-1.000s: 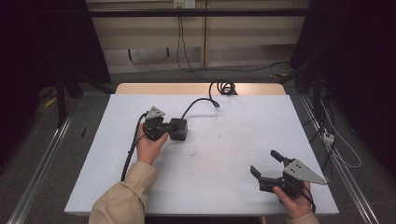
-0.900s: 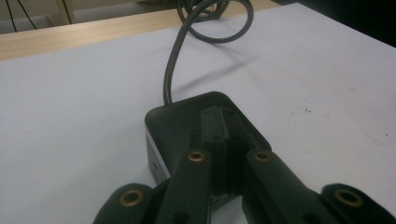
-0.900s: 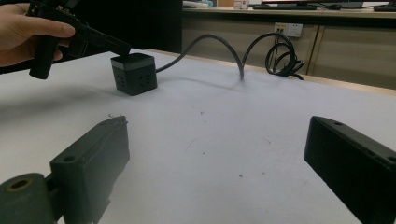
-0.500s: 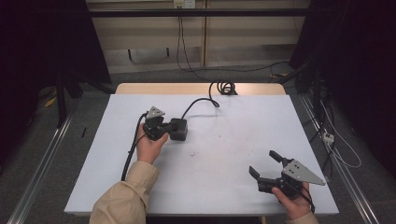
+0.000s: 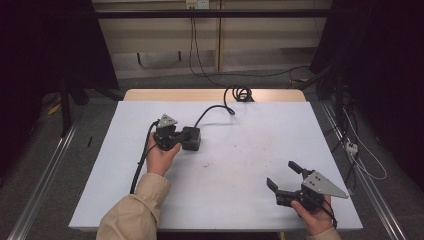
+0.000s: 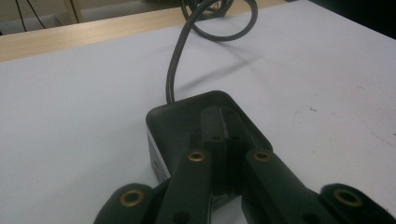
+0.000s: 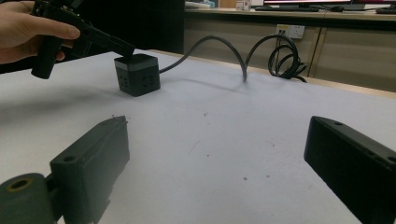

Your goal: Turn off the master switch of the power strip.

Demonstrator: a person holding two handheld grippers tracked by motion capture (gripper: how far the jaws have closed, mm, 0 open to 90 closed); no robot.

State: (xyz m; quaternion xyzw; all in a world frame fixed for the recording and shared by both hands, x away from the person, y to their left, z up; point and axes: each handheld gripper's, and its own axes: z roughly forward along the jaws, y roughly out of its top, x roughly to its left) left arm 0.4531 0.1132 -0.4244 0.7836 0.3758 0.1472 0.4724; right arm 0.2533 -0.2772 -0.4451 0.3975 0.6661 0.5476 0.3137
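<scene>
**Left gripper rests on the black cube; right gripper waits apart**

The black cube [image 5: 190, 138], a small box with sockets on its sides, stands on the white table [image 5: 250, 150] a little left of the centre of the high view. A dark cable [image 5: 216, 108] leaves its far side and runs toward the upper middle of the frame, where it ends in a coil [image 5: 240, 93] on the wooden edge.

The left gripper [image 5: 172, 136] is just at the left of the cube in the high view. In the left gripper view its two jaws are pressed together with no gap, and their tips lie on the top face of the cube [image 6: 205, 121]. They are clenched on nothing; they do not go around the box. In the right gripper view the same tips touch the upper near edge of the cube [image 7: 137, 73].

The right gripper [image 5: 285, 181] is at the lower right of the high view, well apart from the cube, with its jaws spread wide and empty. Its own view shows the cube far off, at the upper left.

So the cube lies directly in front of the left jaws and under them, and the left hand [image 5: 160, 155] is clearly the nearer one. The cube has no real long axis; the cable gives the only direction, away from the person. To take the box, the left jaws probably must first open and come down on two opposite sides.
</scene>
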